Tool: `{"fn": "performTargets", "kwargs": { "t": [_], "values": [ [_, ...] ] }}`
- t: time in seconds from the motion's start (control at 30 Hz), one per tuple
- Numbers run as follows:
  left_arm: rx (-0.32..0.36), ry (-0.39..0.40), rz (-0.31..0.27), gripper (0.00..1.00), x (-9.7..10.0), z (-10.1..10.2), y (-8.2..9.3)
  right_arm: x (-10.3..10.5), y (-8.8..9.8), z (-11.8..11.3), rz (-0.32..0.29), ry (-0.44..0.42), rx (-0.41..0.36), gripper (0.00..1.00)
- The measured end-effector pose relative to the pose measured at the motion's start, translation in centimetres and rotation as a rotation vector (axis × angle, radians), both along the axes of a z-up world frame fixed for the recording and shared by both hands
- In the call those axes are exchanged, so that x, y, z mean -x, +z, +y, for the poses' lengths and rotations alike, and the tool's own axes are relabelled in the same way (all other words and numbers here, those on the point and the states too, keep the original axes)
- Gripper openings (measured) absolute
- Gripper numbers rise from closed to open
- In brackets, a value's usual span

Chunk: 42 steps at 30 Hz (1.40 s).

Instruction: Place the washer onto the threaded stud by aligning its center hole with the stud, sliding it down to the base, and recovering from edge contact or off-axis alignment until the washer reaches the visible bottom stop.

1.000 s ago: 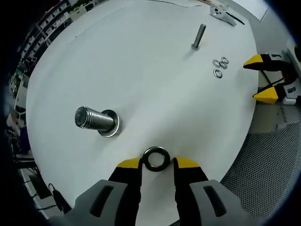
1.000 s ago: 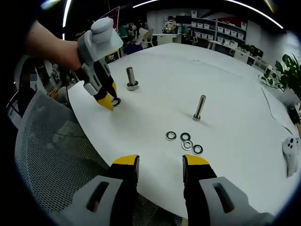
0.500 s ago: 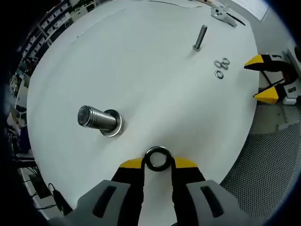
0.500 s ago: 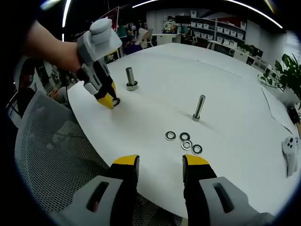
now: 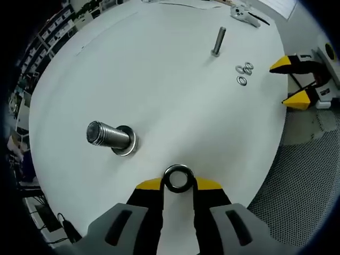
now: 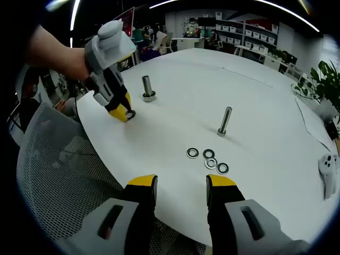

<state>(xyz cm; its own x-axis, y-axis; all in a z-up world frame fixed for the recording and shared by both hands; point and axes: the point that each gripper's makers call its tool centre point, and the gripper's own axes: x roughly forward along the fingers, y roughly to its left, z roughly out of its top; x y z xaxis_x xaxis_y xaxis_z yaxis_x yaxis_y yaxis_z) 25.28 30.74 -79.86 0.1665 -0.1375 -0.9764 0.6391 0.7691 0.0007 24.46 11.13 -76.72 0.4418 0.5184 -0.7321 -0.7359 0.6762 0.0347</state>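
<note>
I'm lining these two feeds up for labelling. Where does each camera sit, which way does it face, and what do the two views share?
Left gripper view: rides the left tool, looking down its jaws, shut on the washer, across the white table toward the thick stud.
Right gripper view: rides the right tool, jaws open at the table's near edge, facing the loose washers; a person's forearm shows.
Shared: both studs, including the thin stud, the loose washers, and each other's tool.

no readable text, labels or numbers anywhere
</note>
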Motion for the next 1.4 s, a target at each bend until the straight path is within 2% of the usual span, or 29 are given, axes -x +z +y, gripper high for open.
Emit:
{"fn": "performTargets", "kwargs": {
  "t": [0.37,0.73,1.0,1.4],
  "values": [
    [0.021,0.024,-0.024,0.18,-0.4,1.4,1.2,0.0,0.0,0.0,0.002,-0.001,0.001,0.39],
    [0.038,0.030,-0.080,0.18,-2.2,2.4,3.7,0.0,-0.1,0.1,0.002,0.003,0.002,0.39],
    [0.030,-0.015,-0.112,0.18,-3.4,2.4,5.5,0.0,-0.1,0.1,0.002,0.006,0.003,0.39],
    [0.028,-0.054,-0.140,0.18,-4.9,2.3,7.3,0.1,-0.1,0.1,0.003,0.007,0.002,0.39]
  ]
}}
